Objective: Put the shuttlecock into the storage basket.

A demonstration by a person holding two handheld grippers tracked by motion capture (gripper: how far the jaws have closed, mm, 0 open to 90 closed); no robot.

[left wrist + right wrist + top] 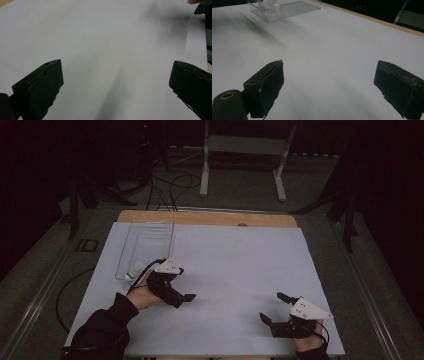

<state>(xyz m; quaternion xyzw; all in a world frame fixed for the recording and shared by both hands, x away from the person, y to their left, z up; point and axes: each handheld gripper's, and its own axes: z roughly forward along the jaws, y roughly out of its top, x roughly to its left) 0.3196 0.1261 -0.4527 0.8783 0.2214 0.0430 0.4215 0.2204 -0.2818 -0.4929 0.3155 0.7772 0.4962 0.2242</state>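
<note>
- Small white tube with dark cap (pixel 135 269): lies in the near end of the clear plastic tray (pixel 150 227), worktop's far left.
- Left hand-held gripper (pixel 186 298): jaws apart, empty; just right of the tube, nearer hand.
- Right hand-held gripper (pixel 274 307): jaws apart, empty; well apart.

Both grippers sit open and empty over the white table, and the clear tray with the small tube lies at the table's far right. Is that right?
Not quite: the clear tray lies at the far left, as the high view shows. The left gripper and right gripper are indeed open and empty over the white table, and the small tube is in the tray.
</note>
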